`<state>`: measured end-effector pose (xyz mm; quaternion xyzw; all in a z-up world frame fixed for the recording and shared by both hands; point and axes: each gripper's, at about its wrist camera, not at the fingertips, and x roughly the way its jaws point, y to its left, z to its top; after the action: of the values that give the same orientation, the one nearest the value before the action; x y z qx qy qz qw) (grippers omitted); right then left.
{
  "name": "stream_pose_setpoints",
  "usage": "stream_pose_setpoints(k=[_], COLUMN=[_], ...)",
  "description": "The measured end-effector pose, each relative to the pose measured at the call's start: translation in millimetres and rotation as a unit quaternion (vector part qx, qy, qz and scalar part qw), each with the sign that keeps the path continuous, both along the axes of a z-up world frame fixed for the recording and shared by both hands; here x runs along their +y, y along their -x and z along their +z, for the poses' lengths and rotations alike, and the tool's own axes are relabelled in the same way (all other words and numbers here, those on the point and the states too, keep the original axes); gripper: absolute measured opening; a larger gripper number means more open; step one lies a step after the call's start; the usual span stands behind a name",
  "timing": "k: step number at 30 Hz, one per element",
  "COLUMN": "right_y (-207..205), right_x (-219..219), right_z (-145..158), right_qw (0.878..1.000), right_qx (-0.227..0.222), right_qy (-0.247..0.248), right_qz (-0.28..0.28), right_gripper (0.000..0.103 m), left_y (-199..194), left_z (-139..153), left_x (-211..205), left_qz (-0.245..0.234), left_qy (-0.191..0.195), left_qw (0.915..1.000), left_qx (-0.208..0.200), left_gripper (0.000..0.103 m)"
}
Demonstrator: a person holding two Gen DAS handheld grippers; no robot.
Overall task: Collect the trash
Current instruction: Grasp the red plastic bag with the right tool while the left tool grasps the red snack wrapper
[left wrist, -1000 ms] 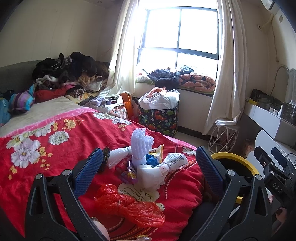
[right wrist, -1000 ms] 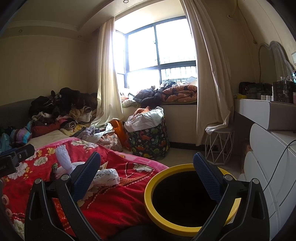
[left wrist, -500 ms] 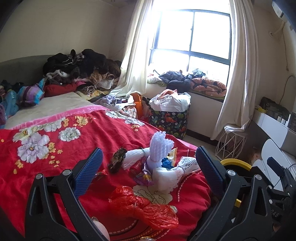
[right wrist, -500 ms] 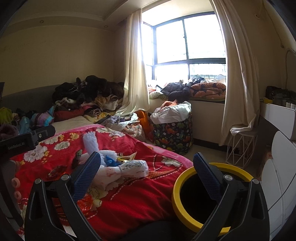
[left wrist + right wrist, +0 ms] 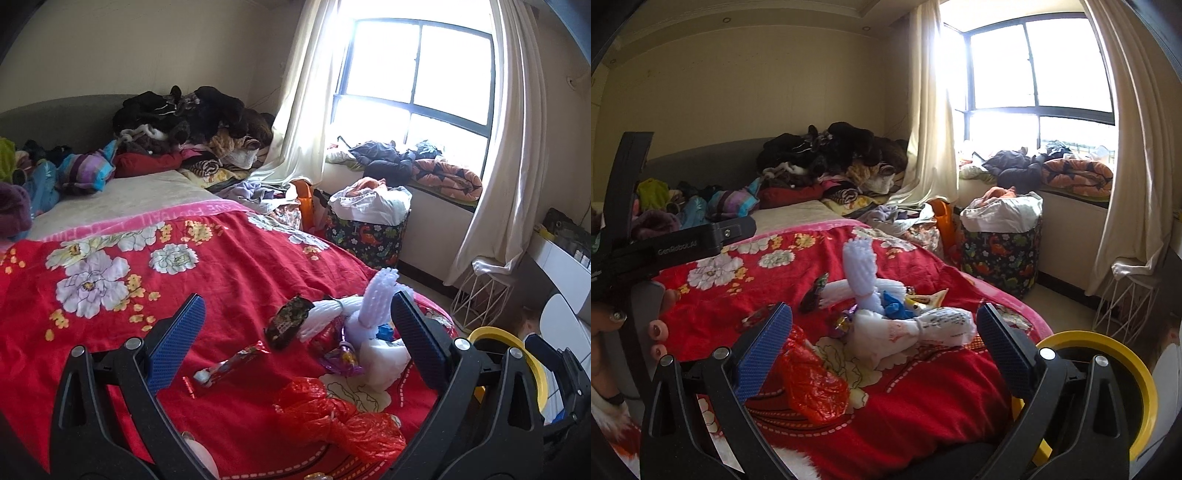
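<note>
Trash lies on the red floral bedspread (image 5: 229, 266): a crumpled red plastic bag (image 5: 332, 417) (image 5: 809, 380), white and lilac foam fruit nets (image 5: 376, 306) (image 5: 864, 269), a tied white bag (image 5: 923, 328), a dark wrapper (image 5: 288, 325), a red snack wrapper (image 5: 229, 365) and a purple wrapper (image 5: 340, 358). A yellow-rimmed black bin (image 5: 1108, 369) (image 5: 517, 354) stands at the bed's right. My left gripper (image 5: 295, 343) is open above the trash. My right gripper (image 5: 882, 343) is open over the white bag, left of the bin.
Clothes pile (image 5: 192, 118) at the bed's head. A patterned laundry basket (image 5: 369, 229) and a white wire stool (image 5: 484, 295) stand under the window. White drawers (image 5: 565, 317) are at the right. The left gripper's body (image 5: 683, 243) shows in the right wrist view.
Both grippers have swung left, away from the bin and toward the bed. The trash pile has come more to the centre of both views. Both stay open.
</note>
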<state>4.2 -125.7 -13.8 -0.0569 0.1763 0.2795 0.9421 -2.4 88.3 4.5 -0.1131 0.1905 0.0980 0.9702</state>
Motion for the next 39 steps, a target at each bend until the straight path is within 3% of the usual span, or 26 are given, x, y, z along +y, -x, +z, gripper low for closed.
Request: stream_pose_setpoints(k=[10,14,25,27,31,33,35,39], right_y=[-7.0,-11.1,-40.5,-43.8,-51.2,-54.8,-55.2,-55.9], right_x=[49.1,68.1,104.3,112.6,124.2,126.2,125.7,120.3], right_z=[-16.0,-26.1,-68.8,-79.6,-95.6,-101.1,-103.5,-103.9], right_qw=[0.995,0.989,0.967,0.963,0.952,0.948,0.947,0.950], right_qx=[0.034,0.052,0.143,0.151,0.182,0.194,0.198,0.198], right_qy=[0.044,0.070,0.149,0.165,0.190,0.191,0.190,0.173], right_qz=[0.088,0.116,0.147,0.149,0.159,0.166,0.168,0.166], right_gripper=[0.097,0.097,0.097,0.094,0.070,0.057,0.048,0.039], left_y=[-9.2,-23.3,-59.1,-65.1,-74.0,-76.2,-78.0,-76.9], left_z=[-15.8,-37.4,-96.6,-105.3,-118.6,-123.0,-126.7,-131.1], left_x=[39.7,50.8,75.7,78.7,79.3,78.4,76.5,76.9], left_qz=[-0.005,-0.010,-0.060,-0.069,-0.083,-0.089,-0.091,-0.081], left_qy=[0.002,-0.012,0.007,0.013,0.009,0.008,0.007,0.006], left_qw=[0.9995,0.9966,0.9808,0.9772,0.9706,0.9678,0.9658,0.9647], left_qx=[0.031,0.081,0.186,0.200,0.226,0.235,0.243,0.251], left_gripper=[0.092,0.092,0.092,0.083,0.071,0.059,0.051,0.031])
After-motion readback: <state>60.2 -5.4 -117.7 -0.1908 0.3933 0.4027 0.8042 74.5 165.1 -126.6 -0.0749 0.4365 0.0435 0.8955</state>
